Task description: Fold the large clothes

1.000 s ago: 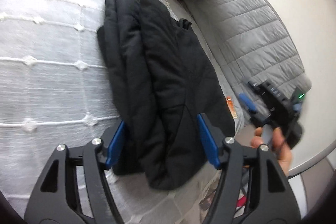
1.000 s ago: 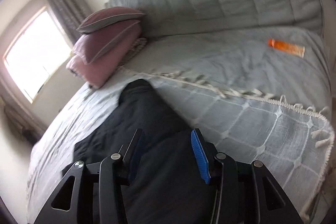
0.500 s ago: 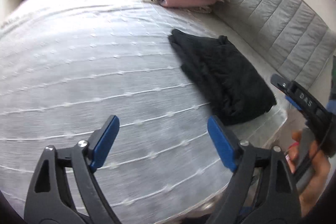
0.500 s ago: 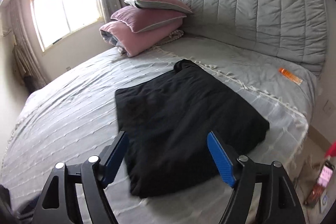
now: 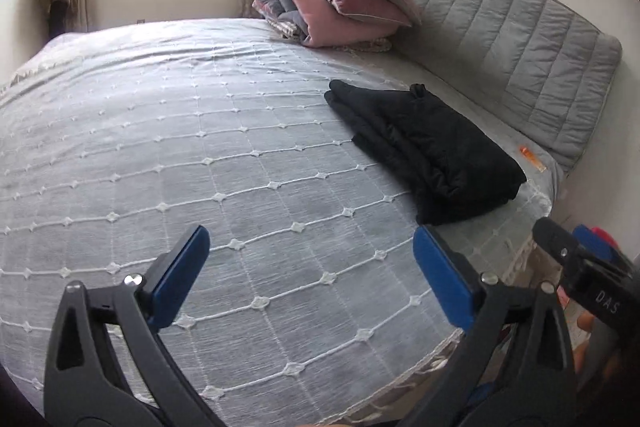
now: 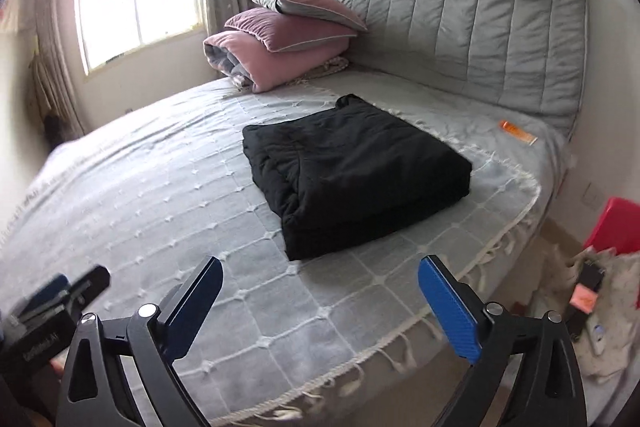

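A black garment (image 6: pixel 356 171) lies folded into a thick rectangle on the grey bedspread (image 6: pixel 160 211), near the bed's right side; it also shows in the left wrist view (image 5: pixel 428 151). My left gripper (image 5: pixel 312 267) is open and empty, held back over the bed's front edge, well short of the garment. My right gripper (image 6: pixel 320 303) is open and empty, also back from the bed, with the garment ahead of it. Each gripper shows at the edge of the other's view.
Pink folded bedding and pillows (image 6: pixel 280 35) are stacked at the head of the bed by the grey padded headboard (image 6: pixel 460 23). An orange tube (image 6: pixel 518 131) lies near the headboard. A red box (image 6: pixel 612 227) and clutter sit on the floor at right.
Both grippers have let go of the garment and pulled back away from the bed. The folded garment now lies still, farther off in both views.
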The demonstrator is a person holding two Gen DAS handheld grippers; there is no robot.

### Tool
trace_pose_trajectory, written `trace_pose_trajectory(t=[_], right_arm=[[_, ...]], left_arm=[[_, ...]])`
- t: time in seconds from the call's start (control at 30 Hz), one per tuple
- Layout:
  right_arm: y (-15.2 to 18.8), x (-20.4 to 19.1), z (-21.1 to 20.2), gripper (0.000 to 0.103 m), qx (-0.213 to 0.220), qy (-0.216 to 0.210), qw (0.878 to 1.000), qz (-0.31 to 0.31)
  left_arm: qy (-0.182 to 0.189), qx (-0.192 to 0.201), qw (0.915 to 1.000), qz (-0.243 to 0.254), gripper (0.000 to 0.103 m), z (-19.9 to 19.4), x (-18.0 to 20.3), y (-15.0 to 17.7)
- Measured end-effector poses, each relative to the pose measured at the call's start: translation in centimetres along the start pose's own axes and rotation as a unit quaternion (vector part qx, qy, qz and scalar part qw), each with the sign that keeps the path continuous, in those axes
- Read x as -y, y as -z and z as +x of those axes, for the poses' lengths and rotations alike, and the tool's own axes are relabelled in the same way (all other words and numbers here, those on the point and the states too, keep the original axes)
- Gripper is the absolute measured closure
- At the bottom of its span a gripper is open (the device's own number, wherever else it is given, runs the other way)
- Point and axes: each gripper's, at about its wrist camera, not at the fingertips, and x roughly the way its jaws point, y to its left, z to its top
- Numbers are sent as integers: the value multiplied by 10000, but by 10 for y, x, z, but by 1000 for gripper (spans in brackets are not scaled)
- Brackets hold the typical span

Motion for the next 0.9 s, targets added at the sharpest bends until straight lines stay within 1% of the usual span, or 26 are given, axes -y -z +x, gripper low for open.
trace_pose_trajectory(t=[0.07, 0.13, 0.3, 0.4, 0.53, 0.77, 0.9], right_arm=[[2, 0, 3, 3, -51, -112, 9999, -62], [3, 3, 2, 3, -68, -206, 9998, -13], [3, 8, -1, 2, -95, -217, 9997, 48], [3, 11, 0, 2, -228, -333, 9991, 111], [5, 13, 2, 2, -409, -160, 9990, 109], [6, 15, 3, 2, -481, -116, 9987, 146], [6, 14, 5, 2, -532, -127, 9984, 123]], left_arm=[[-150, 103, 9998, 94, 2, -5, 2, 1], [-177, 128, 9996, 176, 1, -7, 4, 2], [-74, -93, 9997, 224, 1, -3, 10, 3], [-58, -201, 9996, 211, 1, 0, 13, 4], [-39, -240, 9995, 191, 1, 1, 16, 6], [-49, -305, 9993, 190, 1, 4, 17, 8], [-70, -260, 9993, 256, 1, 2, 19, 8]])
